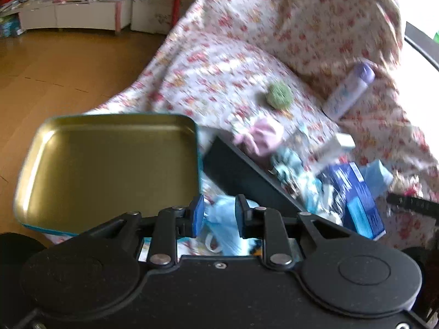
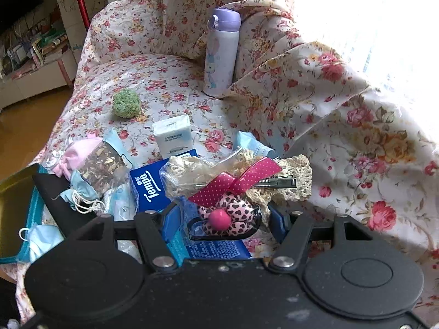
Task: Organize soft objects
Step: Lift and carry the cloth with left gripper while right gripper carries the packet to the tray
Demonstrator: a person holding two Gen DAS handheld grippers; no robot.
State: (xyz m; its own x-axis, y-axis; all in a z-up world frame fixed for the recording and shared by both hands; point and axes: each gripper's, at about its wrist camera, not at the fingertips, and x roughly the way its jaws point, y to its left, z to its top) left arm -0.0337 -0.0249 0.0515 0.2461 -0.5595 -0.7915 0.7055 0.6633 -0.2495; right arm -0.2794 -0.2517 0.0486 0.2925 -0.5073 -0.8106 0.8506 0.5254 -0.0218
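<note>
A pile of soft objects lies on a floral-covered sofa (image 2: 164,82). My left gripper (image 1: 218,215) is open just above a light blue face mask (image 1: 222,219), beside an open gold-lined tin (image 1: 109,164) with a teal rim. My right gripper (image 2: 222,219) is open around a leopard-print hair bow with pink dotted ribbon (image 2: 233,189), lying on a cream crochet piece (image 2: 293,172) in clear wrap. A blue Tempo tissue pack (image 2: 149,186), a white tissue pack (image 2: 174,134), a sachet pouch (image 2: 101,164), a pink pouch (image 1: 263,135) and a green pom-pom (image 2: 126,106) lie nearby.
A purple-capped bottle (image 2: 222,54) stands against the sofa back cushion. A black flat panel (image 1: 241,175) leans between the tin and the pile. Wooden floor (image 1: 55,76) and cluttered white shelves (image 1: 68,5) lie to the left. Bright window light is at right.
</note>
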